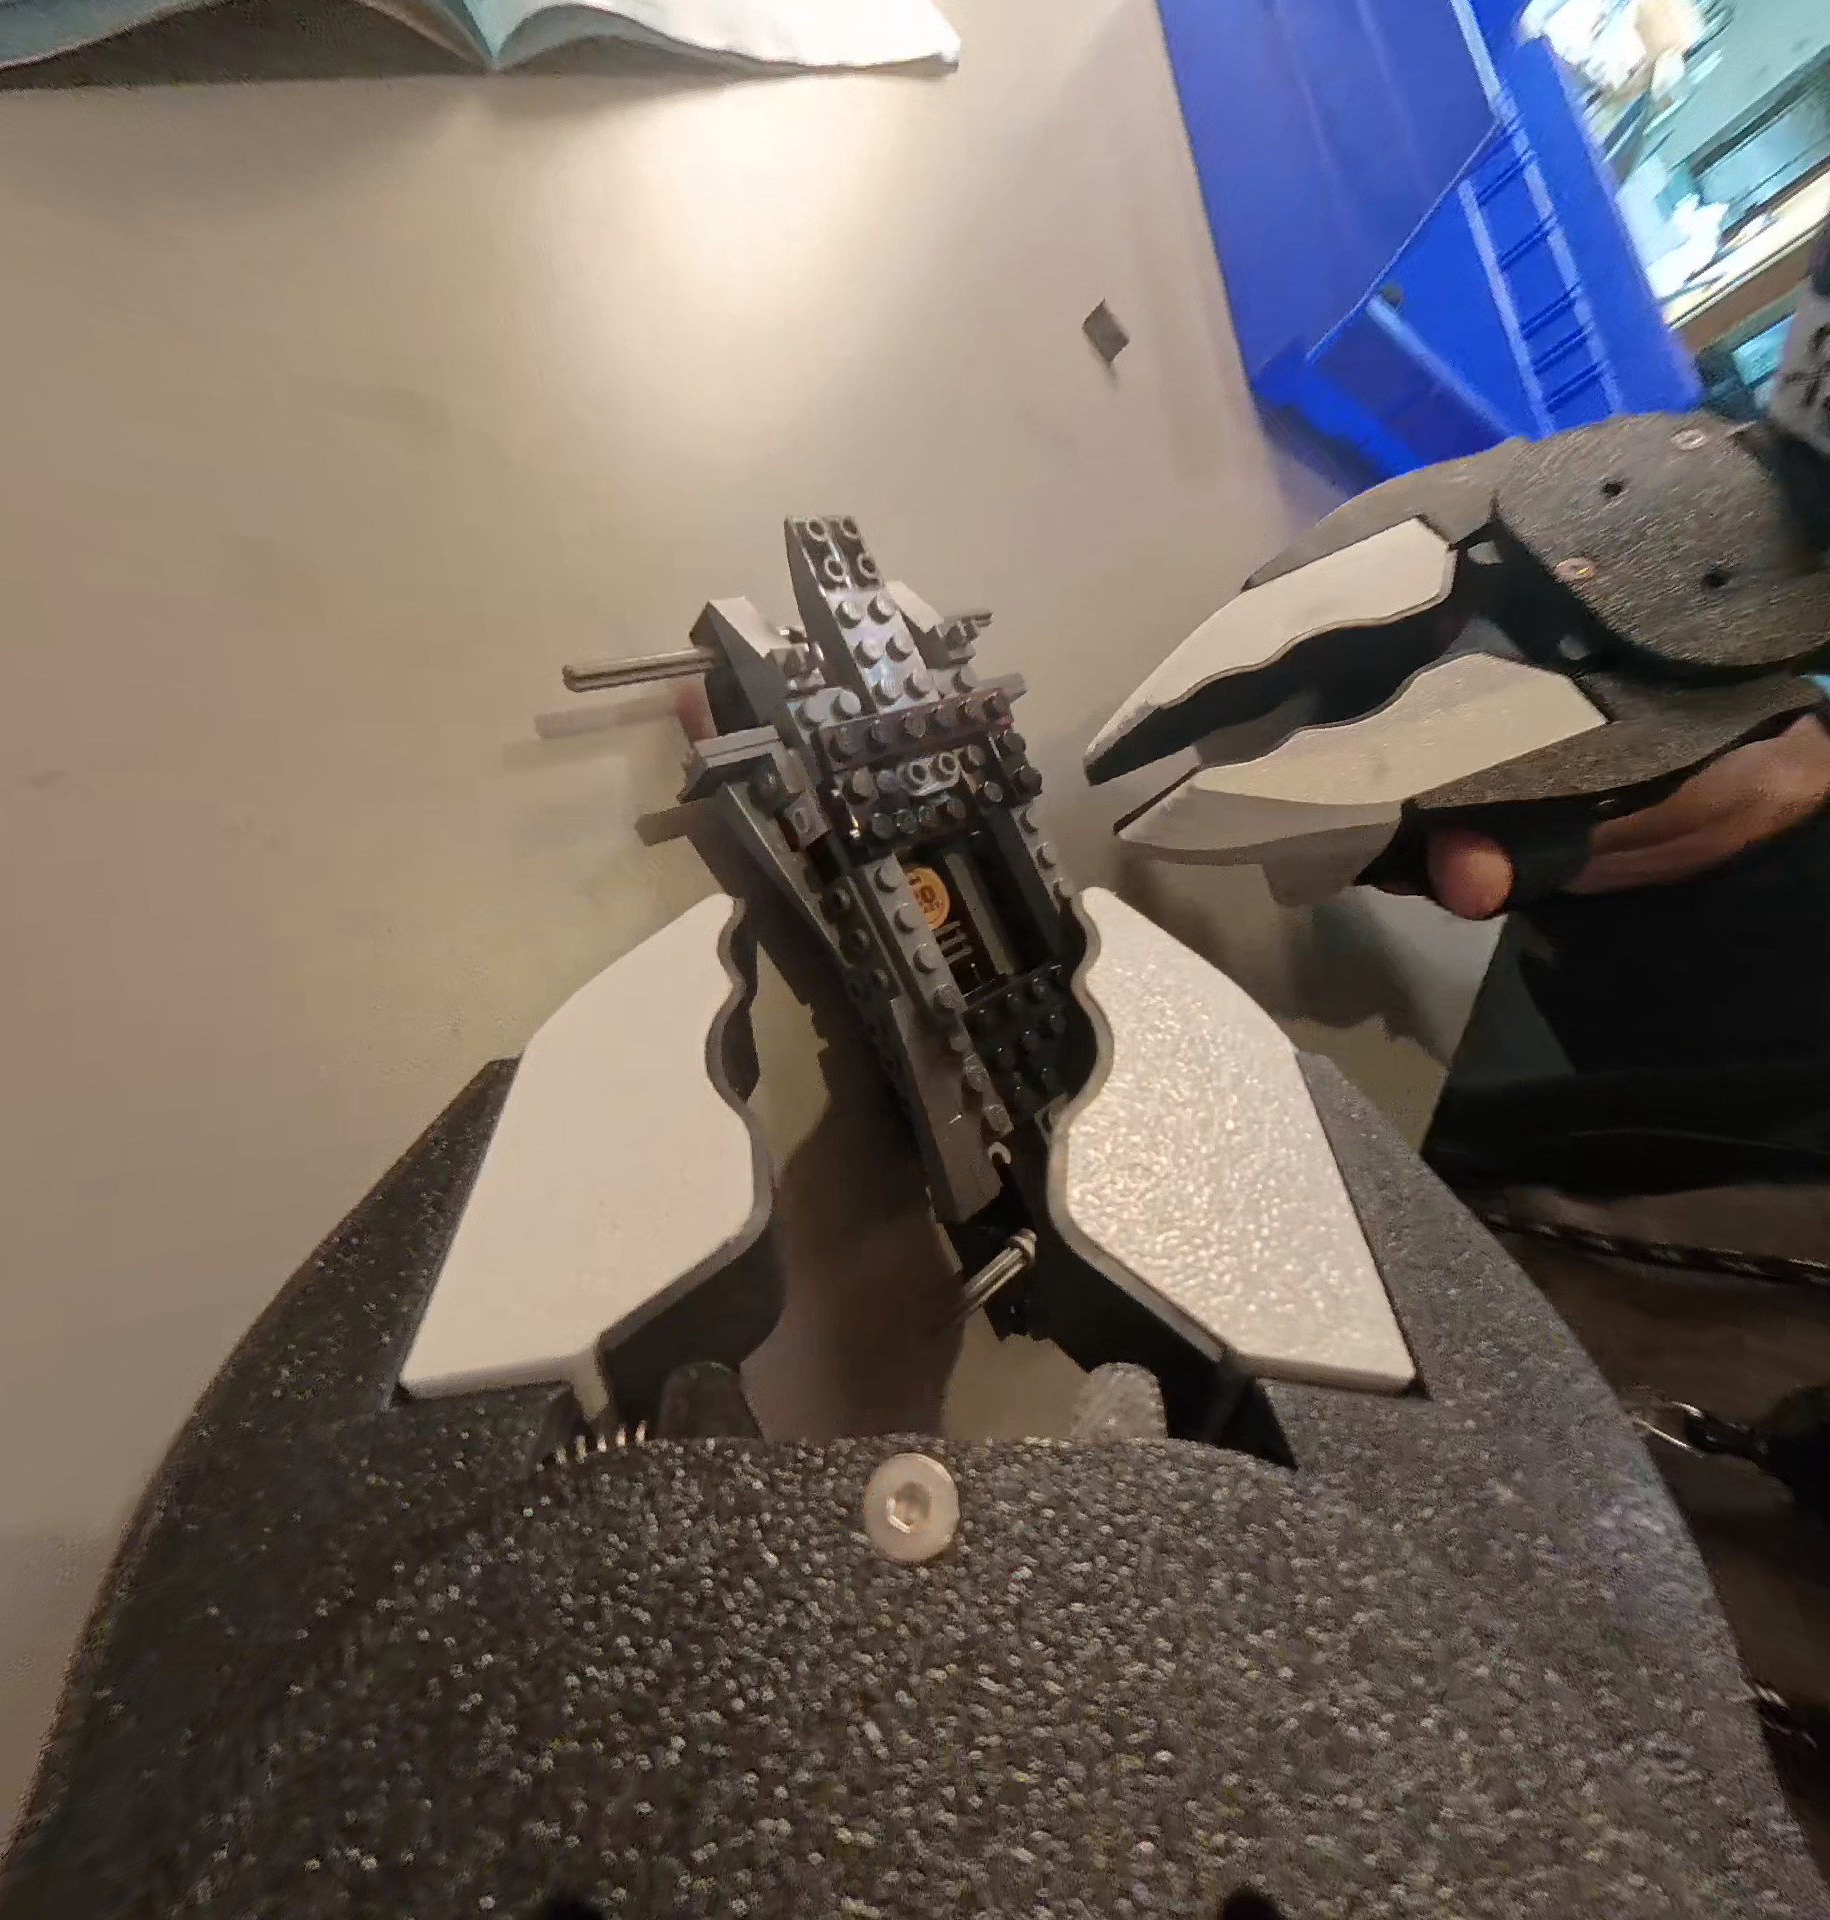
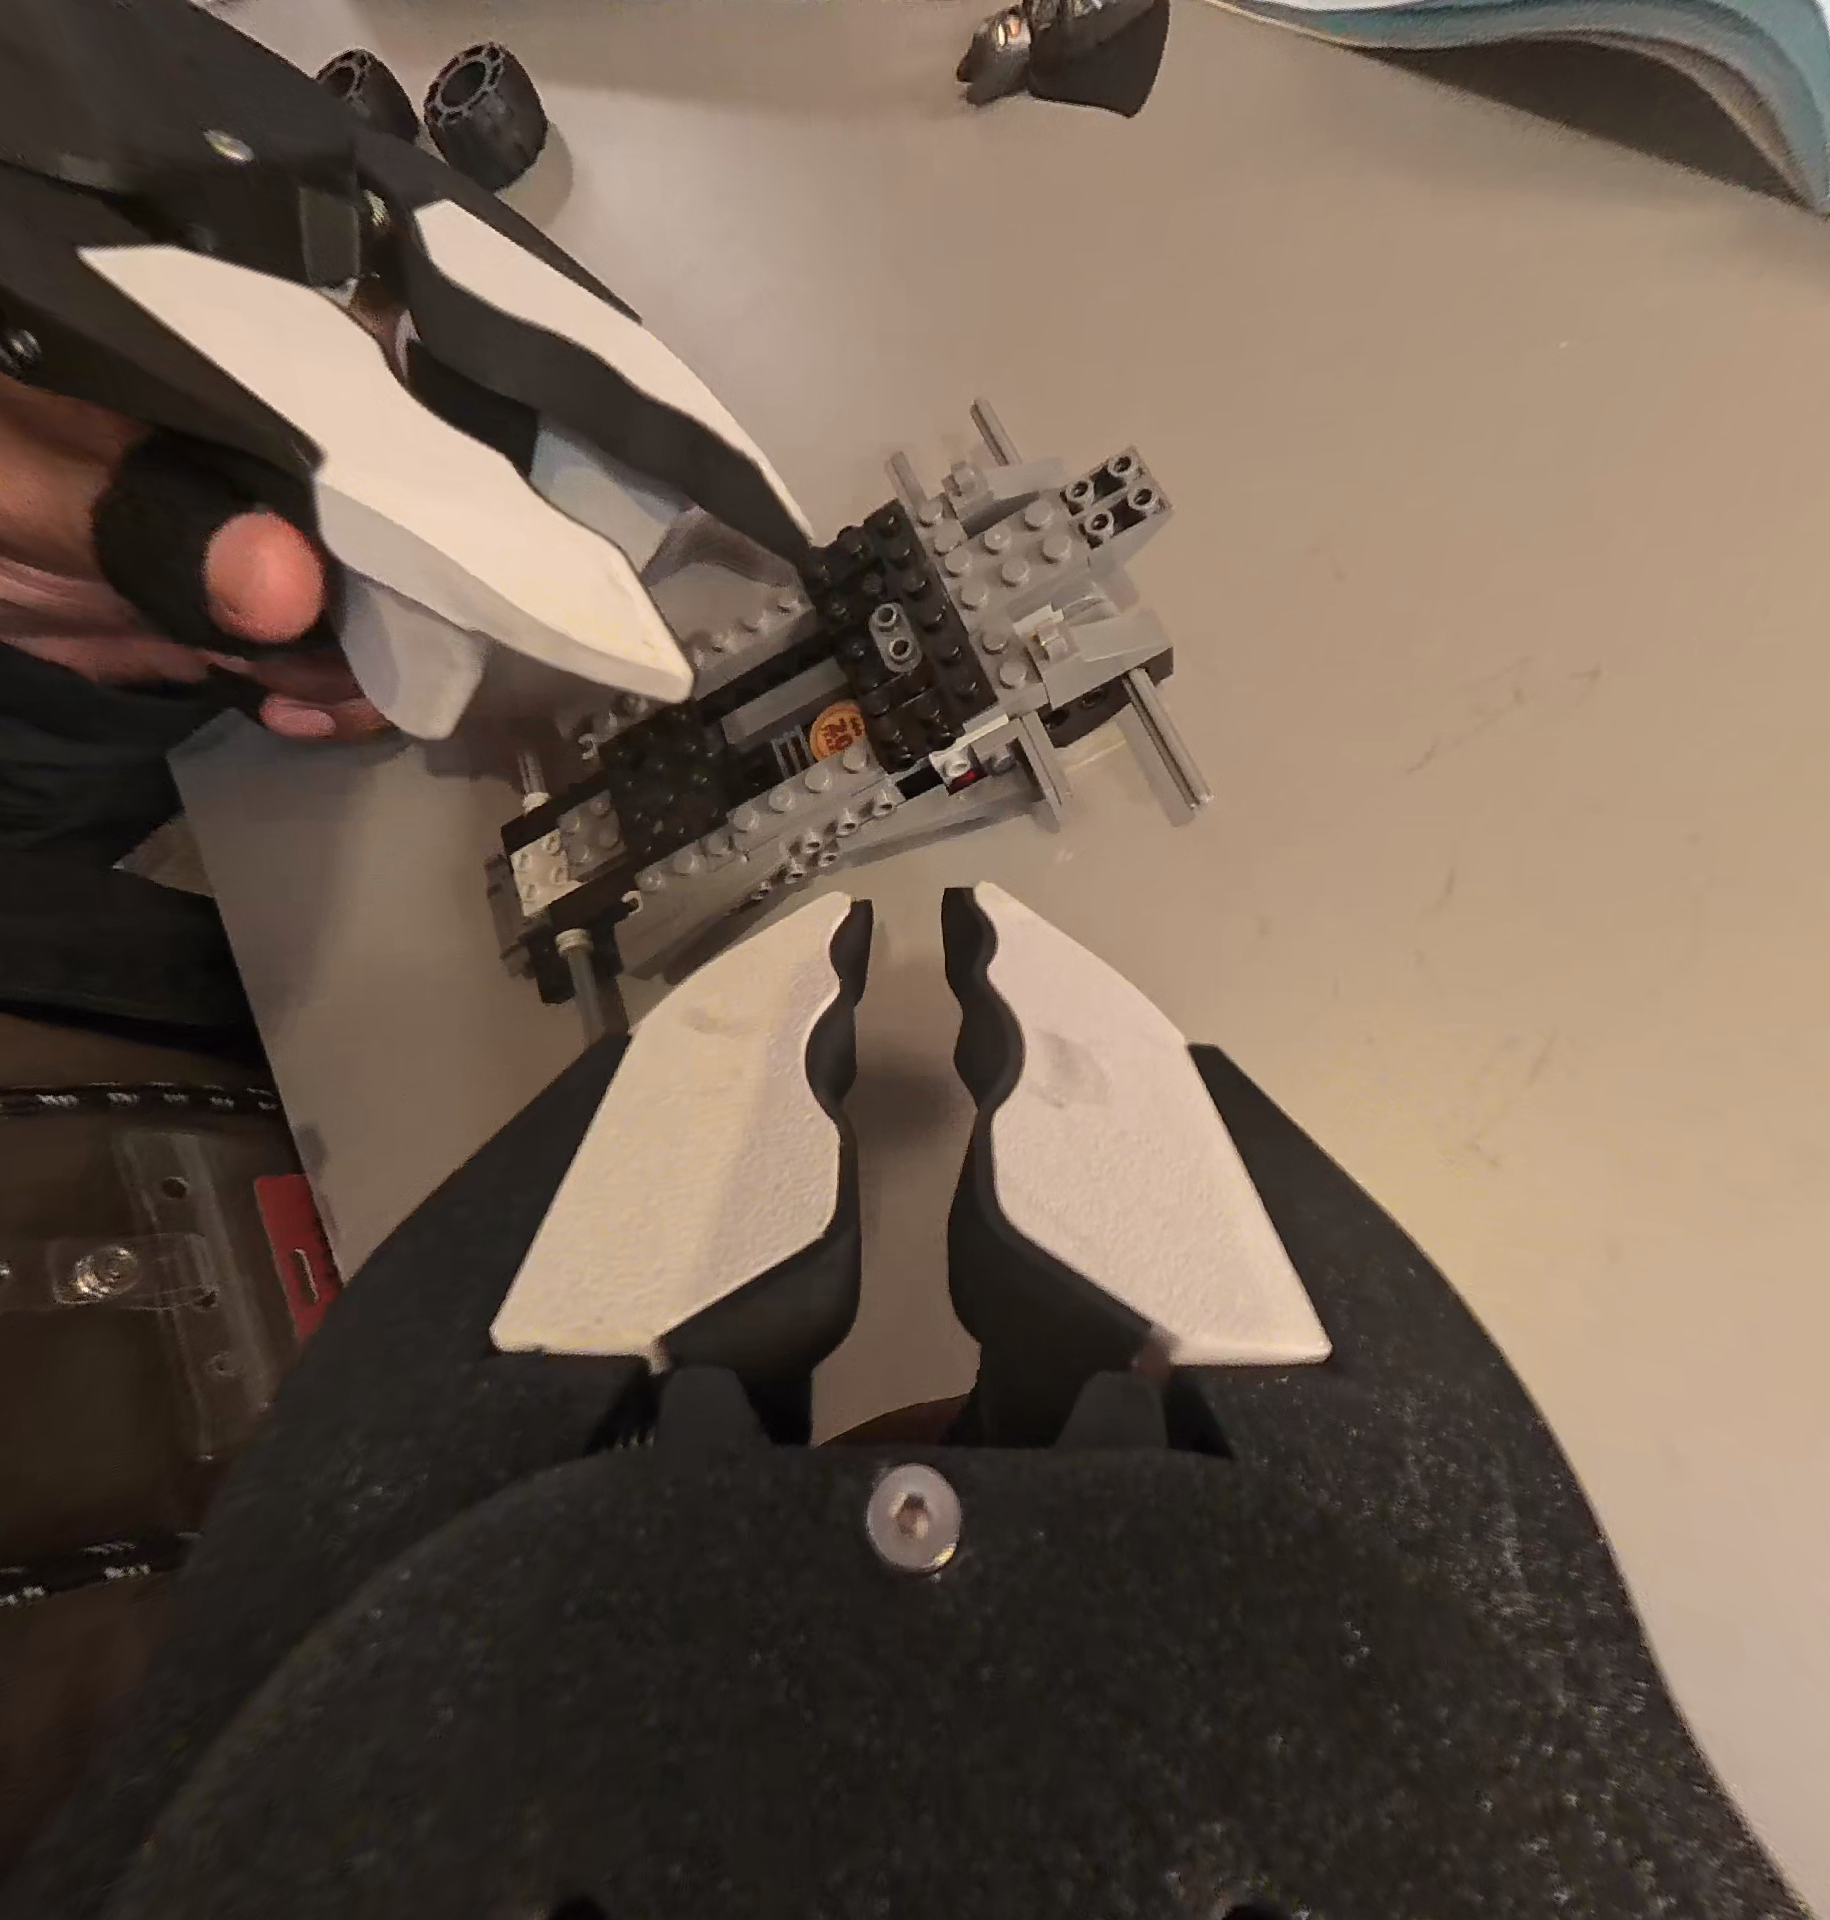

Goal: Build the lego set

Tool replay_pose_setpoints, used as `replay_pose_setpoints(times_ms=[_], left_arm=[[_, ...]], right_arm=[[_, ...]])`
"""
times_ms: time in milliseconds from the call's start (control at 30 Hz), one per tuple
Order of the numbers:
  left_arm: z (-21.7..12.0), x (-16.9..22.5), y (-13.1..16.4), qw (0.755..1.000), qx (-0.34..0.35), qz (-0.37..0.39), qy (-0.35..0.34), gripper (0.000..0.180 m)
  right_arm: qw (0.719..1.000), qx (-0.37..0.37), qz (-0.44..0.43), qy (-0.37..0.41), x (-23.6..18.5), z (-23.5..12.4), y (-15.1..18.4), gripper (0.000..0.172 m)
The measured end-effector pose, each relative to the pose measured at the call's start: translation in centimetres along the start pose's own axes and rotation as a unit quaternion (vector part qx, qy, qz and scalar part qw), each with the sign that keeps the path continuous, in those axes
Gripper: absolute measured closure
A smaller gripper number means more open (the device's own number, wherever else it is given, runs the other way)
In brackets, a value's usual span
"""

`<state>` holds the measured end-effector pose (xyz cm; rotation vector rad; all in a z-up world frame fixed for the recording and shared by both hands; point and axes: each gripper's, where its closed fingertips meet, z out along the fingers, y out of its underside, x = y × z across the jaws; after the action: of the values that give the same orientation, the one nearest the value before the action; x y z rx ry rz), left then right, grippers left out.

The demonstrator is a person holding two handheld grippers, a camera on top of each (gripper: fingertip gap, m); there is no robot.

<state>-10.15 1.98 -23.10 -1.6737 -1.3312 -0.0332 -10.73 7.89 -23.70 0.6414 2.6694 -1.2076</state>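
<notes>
A grey and black brick-built vehicle frame with bare axles lies on the beige table. My left gripper is closed around its rear half, with both pads against its sides. In the right wrist view the same frame rests flat on the table with the left gripper reaching down over it from the upper left. My right gripper hovers just beside the frame's near side, its pads a little apart with nothing between them. It also shows in the left wrist view, to the right of the frame.
Two black wheels and some small dark pieces lie at the table's far side. An open booklet lies at the far right. A blue bin stands beyond the table. A small grey piece lies alone.
</notes>
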Motion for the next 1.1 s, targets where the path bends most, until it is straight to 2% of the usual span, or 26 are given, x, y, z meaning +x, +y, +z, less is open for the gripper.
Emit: replay_pose_setpoints(times_ms=[167, 467, 633, 800, 1100], left_arm=[[1.0, -0.5, 0.7, 0.997, -0.042, 0.021, -0.059, 0.13], [1.3, -1.4, 0.9, 0.985, -0.092, 0.069, -0.131, 0.152], [1.3, -1.4, 0.9, 0.982, -0.105, 0.09, -0.13, 0.153], [1.5, -0.7, 1.1, 0.987, -0.106, 0.085, -0.088, 0.157], [1.4, -0.4, 1.1, 0.992, -0.085, 0.066, -0.065, 0.16]], right_arm=[[1.0, -0.01, 0.007, -0.005, -0.6, 0.7, 0.3, 0.158], [1.0, -0.027, -0.006, -0.012, -2.1, 1.9, 0.9, 0.159], [1.0, -0.023, -0.004, -0.017, -2.2, 1.9, 1.0, 0.159], [1.0, -0.015, 0.01, -0.013, -1.8, 1.1, 1.1, 0.158], [0.996, 0.012, 0.09, -0.022, -0.9, -1.0, 2.0, 0.157]])
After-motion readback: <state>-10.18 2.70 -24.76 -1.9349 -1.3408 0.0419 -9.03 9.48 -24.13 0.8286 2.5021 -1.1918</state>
